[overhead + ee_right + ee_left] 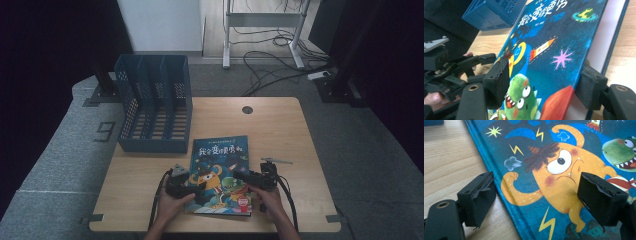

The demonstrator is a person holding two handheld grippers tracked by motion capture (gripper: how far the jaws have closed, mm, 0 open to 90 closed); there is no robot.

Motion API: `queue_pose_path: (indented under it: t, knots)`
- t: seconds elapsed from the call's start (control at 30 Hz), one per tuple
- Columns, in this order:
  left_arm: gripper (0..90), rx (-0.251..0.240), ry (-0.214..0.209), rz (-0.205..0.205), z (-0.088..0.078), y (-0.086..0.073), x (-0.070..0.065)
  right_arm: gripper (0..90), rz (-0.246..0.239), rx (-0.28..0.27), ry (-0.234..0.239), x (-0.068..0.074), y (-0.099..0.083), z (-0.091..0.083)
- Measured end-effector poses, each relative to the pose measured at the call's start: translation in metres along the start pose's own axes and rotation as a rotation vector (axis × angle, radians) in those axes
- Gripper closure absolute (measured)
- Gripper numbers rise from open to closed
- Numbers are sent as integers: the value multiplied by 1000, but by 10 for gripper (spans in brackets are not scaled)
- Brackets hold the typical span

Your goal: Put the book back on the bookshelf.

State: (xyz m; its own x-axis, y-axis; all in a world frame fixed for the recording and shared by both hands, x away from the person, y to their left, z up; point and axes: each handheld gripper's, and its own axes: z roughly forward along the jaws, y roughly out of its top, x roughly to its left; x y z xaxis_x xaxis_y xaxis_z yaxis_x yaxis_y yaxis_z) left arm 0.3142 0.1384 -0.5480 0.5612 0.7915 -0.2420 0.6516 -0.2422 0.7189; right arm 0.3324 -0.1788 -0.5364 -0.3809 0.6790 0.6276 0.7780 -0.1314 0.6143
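A picture book (220,165) with a dark blue cover, an orange monster and a green dinosaur lies on the wooden table (280,125) in front of the person. My left gripper (196,188) is open at the book's left edge. In the left gripper view (536,190) one jaw rests on the wood beside the spine and the other hovers over the cover (559,157). My right gripper (238,176) is at the book's right edge. Its jaws (545,75) stand apart around the raised cover (549,50), with white pages showing beneath.
A blue slotted file rack (155,110) stands at the table's back left, close behind the book, and also shows in the right gripper view (491,12). A round cable hole (247,109) sits near the far edge. Cables lie on the floor beyond.
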Motion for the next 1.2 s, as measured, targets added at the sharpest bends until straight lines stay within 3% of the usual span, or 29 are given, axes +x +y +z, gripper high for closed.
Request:
queue_pose_path:
  t: [0.53, 0.8, 1.2]
  knots:
    - [153, 5, 6, 12, 0, 0, 0, 407, -35, -38, -32, -11, 6, 7]
    - [154, 0, -18, 1, -1, 0, 3, 442, -58, -28, -27, -11, 17, 12]
    - [156, 2, -20, 8, -1, 0, 3, 509, -75, -4, -46, -16, 27, 24]
